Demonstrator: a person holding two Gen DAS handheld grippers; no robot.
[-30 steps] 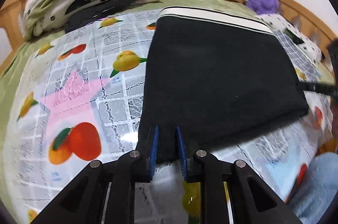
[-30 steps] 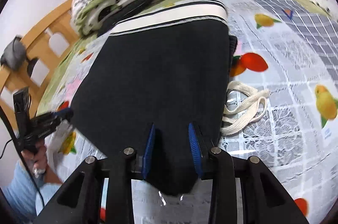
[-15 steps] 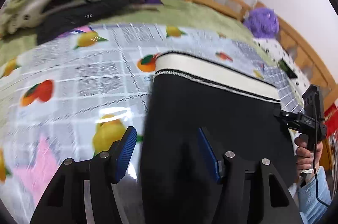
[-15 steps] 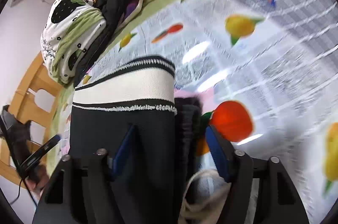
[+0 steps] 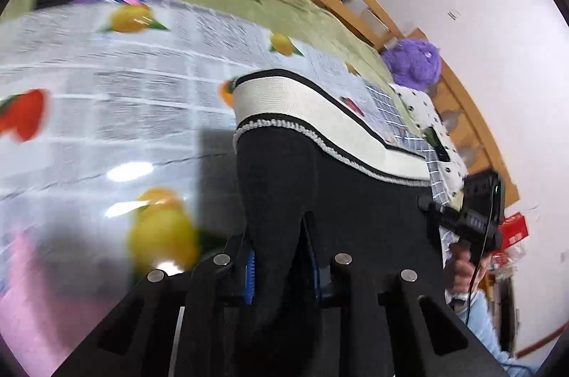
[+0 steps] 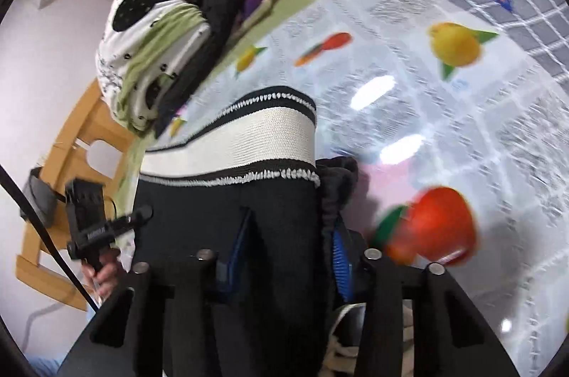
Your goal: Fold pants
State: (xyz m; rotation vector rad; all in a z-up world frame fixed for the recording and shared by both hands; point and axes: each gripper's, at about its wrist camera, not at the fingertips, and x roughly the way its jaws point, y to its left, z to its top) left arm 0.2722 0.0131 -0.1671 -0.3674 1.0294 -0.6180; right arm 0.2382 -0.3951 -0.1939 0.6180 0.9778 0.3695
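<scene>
I see one pants (image 5: 330, 199) on the bed (image 5: 106, 99) | two grippers, left gripper (image 5: 281, 265) and right gripper (image 6: 288, 252), fingers closing on pants cloth | only right view shows white cord (image 6: 341, 338)

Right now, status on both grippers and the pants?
Both grippers closing on fabric. Black pants with white knit waistband bunched on fruit-print sheet. Nothing blocking.
</scene>
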